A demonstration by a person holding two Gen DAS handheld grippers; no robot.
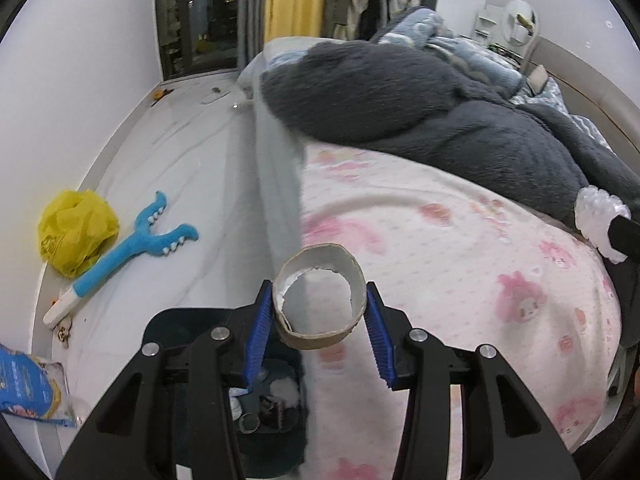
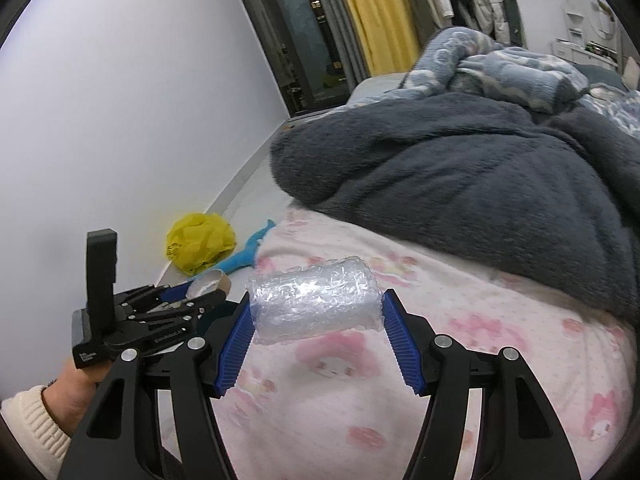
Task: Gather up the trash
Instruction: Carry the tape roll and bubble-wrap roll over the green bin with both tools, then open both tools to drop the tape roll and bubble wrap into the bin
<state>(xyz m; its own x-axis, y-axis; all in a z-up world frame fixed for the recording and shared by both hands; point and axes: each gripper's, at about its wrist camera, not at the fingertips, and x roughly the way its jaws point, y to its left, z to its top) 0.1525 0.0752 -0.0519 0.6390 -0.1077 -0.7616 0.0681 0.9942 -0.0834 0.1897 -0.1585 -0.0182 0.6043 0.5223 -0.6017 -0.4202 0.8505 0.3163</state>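
Observation:
My left gripper (image 1: 319, 312) is shut on a cardboard tape ring (image 1: 319, 298) and holds it over the edge of the bed. Below it stands a dark bin (image 1: 276, 408) with scraps inside. My right gripper (image 2: 318, 322) is shut on a roll of clear bubble wrap (image 2: 314, 300) above the pink blanket (image 2: 360, 392). The bubble wrap also shows at the right edge of the left wrist view (image 1: 598, 222). The left gripper with the ring shows in the right wrist view (image 2: 200, 290).
A crumpled yellow bag (image 1: 76, 232) and a blue plush toy (image 1: 132, 248) lie on the white floor by the wall. A blue packet (image 1: 28, 384) lies at the lower left. A dark grey blanket (image 1: 420, 100) covers the bed's far part.

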